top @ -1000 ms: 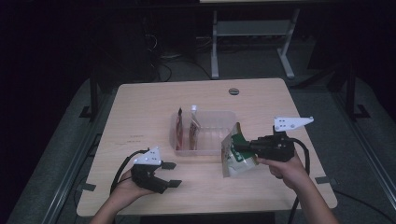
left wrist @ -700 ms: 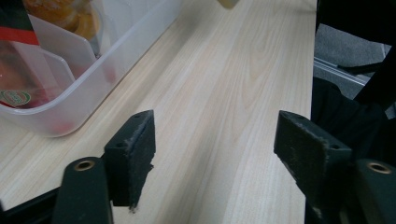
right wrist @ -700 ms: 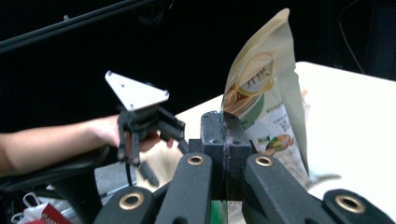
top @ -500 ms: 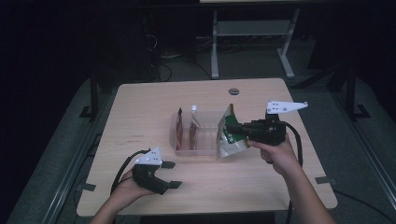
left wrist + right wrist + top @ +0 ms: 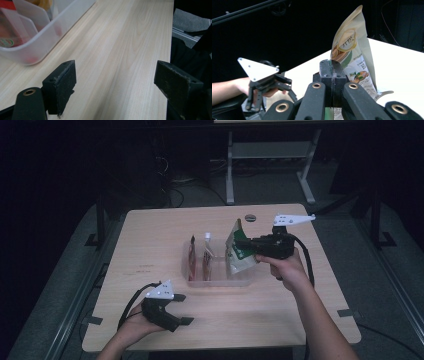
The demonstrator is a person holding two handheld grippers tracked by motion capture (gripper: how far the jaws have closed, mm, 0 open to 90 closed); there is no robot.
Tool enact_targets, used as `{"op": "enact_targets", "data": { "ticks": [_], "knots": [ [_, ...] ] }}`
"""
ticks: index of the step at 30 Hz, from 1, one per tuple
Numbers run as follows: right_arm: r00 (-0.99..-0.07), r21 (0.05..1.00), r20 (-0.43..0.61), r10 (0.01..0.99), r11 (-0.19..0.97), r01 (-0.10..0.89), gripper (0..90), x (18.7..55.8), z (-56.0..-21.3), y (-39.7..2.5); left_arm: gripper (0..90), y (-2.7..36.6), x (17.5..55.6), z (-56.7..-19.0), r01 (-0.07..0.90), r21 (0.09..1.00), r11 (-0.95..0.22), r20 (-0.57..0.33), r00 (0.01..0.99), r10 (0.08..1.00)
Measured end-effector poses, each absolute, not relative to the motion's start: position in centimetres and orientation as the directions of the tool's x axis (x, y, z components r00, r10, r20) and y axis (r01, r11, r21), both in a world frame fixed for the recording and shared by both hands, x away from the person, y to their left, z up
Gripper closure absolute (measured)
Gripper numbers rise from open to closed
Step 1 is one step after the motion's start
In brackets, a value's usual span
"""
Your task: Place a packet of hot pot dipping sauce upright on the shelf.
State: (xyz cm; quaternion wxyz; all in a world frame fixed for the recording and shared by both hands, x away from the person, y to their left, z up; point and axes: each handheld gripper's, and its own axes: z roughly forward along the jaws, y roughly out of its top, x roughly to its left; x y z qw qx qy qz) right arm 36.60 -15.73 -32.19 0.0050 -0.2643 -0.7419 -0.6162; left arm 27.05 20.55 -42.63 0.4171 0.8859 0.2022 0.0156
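A beige and green snack pouch [image 5: 237, 256] hangs upright over the right end of a clear plastic bin [image 5: 220, 282], pinched by my right gripper [image 5: 244, 243], which is shut on its edge. In the right gripper view the pouch [image 5: 351, 50] rises above the closed jaws [image 5: 332, 68]. Two red packets [image 5: 192, 258] stand between dividers in the bin's left part. My left gripper [image 5: 184, 309] rests open on the table near the front left, holding nothing. In the left gripper view its fingers [image 5: 61, 84] stand wide apart over bare wood, with the bin [image 5: 37, 37] at upper left.
The wooden table [image 5: 150, 240] has a round cable hole [image 5: 250, 217] at the back. A metal stand [image 5: 270, 160] and cables lie on the dark floor beyond. The left hand and its gripper [image 5: 265, 77] show far off in the right gripper view.
My right gripper has carried the pouch up and away from the front edge, to above the bin's right end. The left gripper has stayed put.
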Motion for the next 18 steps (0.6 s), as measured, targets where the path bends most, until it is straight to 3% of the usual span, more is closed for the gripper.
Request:
{"op": "enact_targets", "data": {
  "ticks": [18],
  "knots": [
    [-0.802,0.868,0.355,0.479,0.149,0.473,89.8,39.6,-35.2,-15.5,16.9,20.6,26.8,-43.1,0.361,0.735,-0.574,-0.151,0.913,0.380]
  ]
}}
